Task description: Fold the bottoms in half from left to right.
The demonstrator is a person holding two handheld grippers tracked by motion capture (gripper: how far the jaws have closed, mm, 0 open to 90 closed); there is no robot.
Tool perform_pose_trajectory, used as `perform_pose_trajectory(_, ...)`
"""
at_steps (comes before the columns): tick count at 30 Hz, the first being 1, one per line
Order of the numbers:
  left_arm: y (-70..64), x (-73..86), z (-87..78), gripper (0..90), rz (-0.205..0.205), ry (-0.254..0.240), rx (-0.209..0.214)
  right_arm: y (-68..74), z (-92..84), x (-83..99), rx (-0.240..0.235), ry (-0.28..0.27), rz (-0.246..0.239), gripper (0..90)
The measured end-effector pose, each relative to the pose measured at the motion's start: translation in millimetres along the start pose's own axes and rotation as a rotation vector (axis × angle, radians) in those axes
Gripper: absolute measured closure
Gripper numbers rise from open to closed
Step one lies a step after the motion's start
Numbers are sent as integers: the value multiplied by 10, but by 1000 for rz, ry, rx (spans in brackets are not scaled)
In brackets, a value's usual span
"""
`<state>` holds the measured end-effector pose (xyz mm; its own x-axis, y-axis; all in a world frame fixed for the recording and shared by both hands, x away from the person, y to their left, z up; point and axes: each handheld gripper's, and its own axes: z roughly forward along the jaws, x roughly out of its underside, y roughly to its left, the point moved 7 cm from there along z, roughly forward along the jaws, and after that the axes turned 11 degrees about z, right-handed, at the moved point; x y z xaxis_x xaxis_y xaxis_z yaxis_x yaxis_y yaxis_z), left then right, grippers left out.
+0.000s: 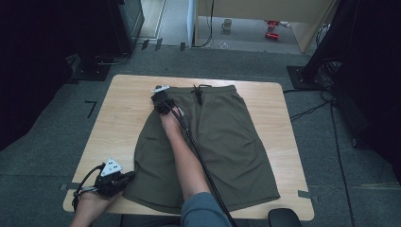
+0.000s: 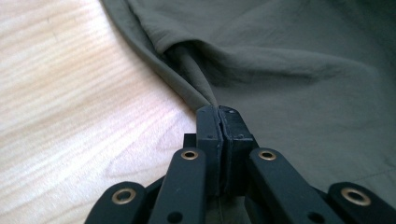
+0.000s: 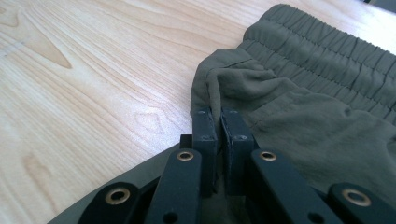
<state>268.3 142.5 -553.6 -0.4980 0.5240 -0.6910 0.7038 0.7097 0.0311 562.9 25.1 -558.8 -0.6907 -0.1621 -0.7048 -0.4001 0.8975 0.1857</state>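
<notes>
the olive shorts [image 1: 208,142] lie flat in the middle of the wooden table [image 1: 118,123], waistband on the far side, leg hems toward the person. the left gripper [image 1: 127,176] has its jaws pressed together on the hem edge of the leg right ahead of it, a ridge of fabric [image 2: 191,74] running up from the pinch in the left gripper view. the right gripper [image 1: 161,98], reached across and well ahead of the left one, is clamped on the waistband corner [image 3: 210,79] at the same side seam, cloth bunched just in front of its tips.

with both ends of that side held, the step looks like a lengthwise fold. to do it well, lift both grippers together and level so the edge stays taut, carry it over toward the opposite side seam to the right of both, and keep the pinch firm until the edges line up; uneven lifting would skew the fold.
</notes>
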Motion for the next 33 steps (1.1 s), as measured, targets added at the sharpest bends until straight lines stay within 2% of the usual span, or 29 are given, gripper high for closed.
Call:
perform_pose_trajectory(6,-28,-230,-118,893,9,-98,-12,-96,-189,-136,-39,-16,36,867)
perform_pose_trajectory(11,-171,-479,-212,893,52,-170,9,-176,-427,-252,-54,-44,36,868)
perform_pose_trajectory(15,-299,-680,-232,893,95,-192,28,-270,-611,-332,-62,-63,49,869)
perform_pose_trajectory(20,-459,-963,-195,894,148,-220,51,-474,-837,-373,-66,-64,76,868)
perform_pose_trajectory(25,-644,-1192,-94,894,194,-227,91,-707,-1024,-361,-67,-66,108,868)
perform_pose_trajectory(33,-933,-1457,130,894,267,-221,134,-1077,-1275,-278,-32,-76,128,868)
